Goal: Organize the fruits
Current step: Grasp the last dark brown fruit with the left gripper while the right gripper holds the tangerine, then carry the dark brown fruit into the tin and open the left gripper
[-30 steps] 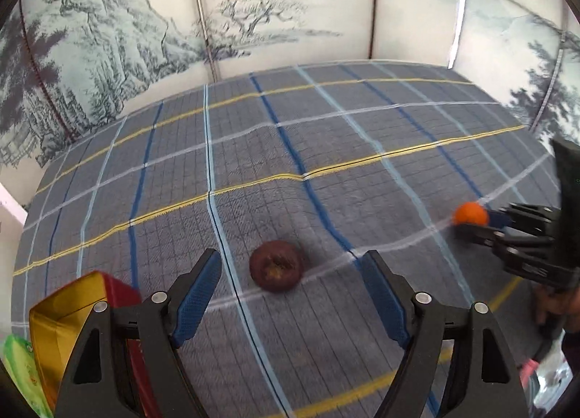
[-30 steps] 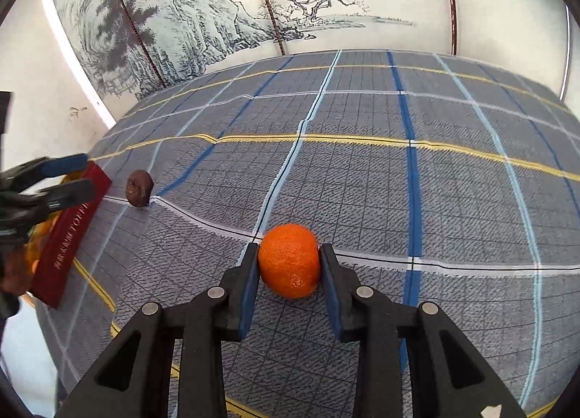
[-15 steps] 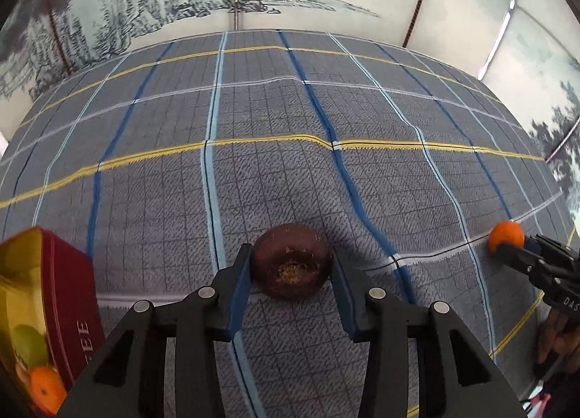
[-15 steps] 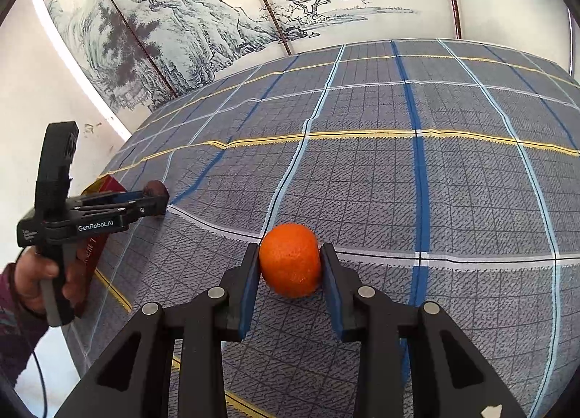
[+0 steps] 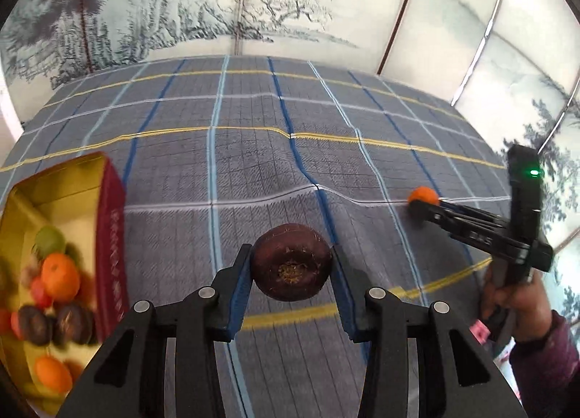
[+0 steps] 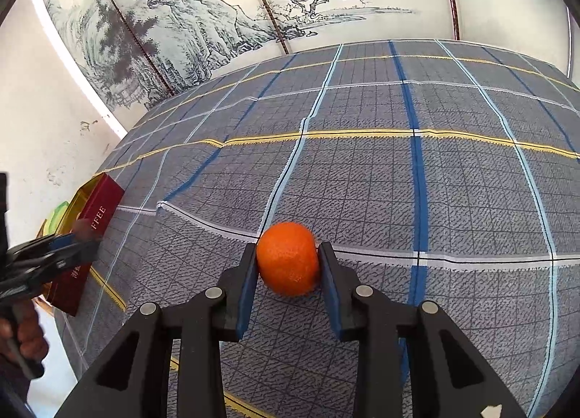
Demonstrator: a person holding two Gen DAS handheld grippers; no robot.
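My left gripper [image 5: 291, 273] is shut on a dark brown round fruit [image 5: 291, 267] and holds it above the checked cloth, to the right of a red box [image 5: 108, 236] with a gold inside. The box holds several fruits: oranges [image 5: 59, 276], a green one [image 5: 49, 240] and dark ones [image 5: 72, 323]. My right gripper [image 6: 288, 267] is shut on an orange [image 6: 288, 256] that rests on or just above the cloth. The right gripper also shows in the left wrist view [image 5: 422, 206], far right. The left gripper shows blurred at the left edge of the right wrist view [image 6: 69, 244].
A grey cloth [image 6: 398, 182] with blue, white and yellow lines covers the table. Painted screen panels [image 5: 290, 12] stand behind it. The red box [image 6: 90, 233] sits at the table's left edge. A green packet [image 6: 56, 218] lies beyond the box.
My left gripper closed on the dark fruit, lifted it and swung left toward the red box. My right gripper stayed shut on the orange, hardly moving.
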